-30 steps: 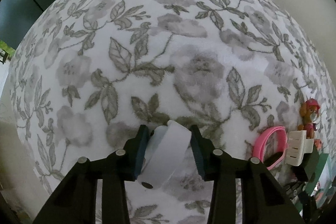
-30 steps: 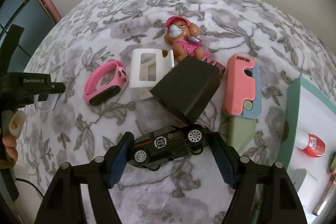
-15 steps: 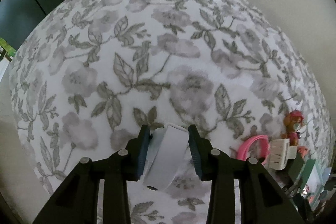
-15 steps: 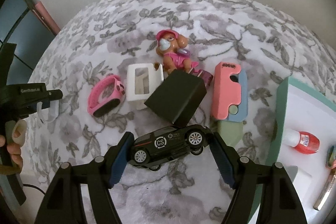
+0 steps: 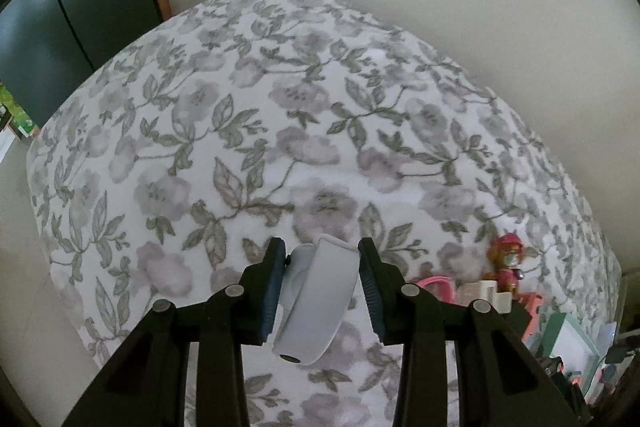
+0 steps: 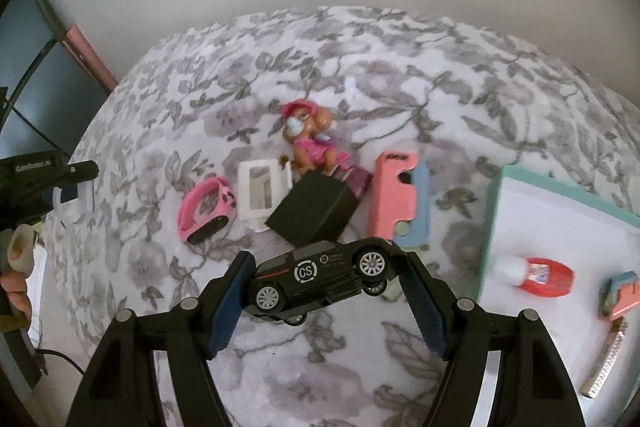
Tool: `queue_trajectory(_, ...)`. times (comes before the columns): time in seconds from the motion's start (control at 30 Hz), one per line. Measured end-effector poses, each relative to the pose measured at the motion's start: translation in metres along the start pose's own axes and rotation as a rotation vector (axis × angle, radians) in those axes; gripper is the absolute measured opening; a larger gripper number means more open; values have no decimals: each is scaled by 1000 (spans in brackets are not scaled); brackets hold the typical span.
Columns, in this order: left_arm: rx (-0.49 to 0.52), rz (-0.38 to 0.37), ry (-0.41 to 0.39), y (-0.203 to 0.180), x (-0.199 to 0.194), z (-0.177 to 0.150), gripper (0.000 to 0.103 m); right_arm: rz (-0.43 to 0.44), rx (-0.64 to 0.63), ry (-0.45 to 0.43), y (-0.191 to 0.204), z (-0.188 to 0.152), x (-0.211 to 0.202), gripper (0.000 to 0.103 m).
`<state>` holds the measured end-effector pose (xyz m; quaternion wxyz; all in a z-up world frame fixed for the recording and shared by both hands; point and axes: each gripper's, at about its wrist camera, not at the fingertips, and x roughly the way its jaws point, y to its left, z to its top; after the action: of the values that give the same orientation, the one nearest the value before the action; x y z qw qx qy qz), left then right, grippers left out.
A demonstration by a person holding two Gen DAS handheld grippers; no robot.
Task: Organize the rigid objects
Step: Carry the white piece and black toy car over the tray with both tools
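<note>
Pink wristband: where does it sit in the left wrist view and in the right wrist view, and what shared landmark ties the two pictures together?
Left wrist view: the pink wristband peeks out low on the right, mostly hidden behind the gripper's right finger.
Right wrist view: left of centre, lying on the floral cloth, apart from the white frame on its right.
Shared landmark: the dog figurine in pink, standing just beyond the white frame in both.

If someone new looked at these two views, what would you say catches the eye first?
Probably the black toy car clamped lengthwise in the right claw, lifted above the flowered cloth. Next, the pale grey band pinched in the left claw. Behind the car lies a bright cluster: a pink dog figure, a pink wristband and a black box.
</note>
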<state>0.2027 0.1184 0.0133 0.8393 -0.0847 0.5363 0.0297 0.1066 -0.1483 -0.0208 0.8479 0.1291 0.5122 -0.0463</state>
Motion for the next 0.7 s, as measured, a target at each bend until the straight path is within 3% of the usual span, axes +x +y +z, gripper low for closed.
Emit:
queue_trajectory(0.5,135,-58,-58,-81,-42,-27,39,-16,212,-58,-74,-16,-59,76)
queue_trajectory(0.7,202,-79,-84,-113,-60,-39,39,-77,283,-53,-104,-24,-75,76)
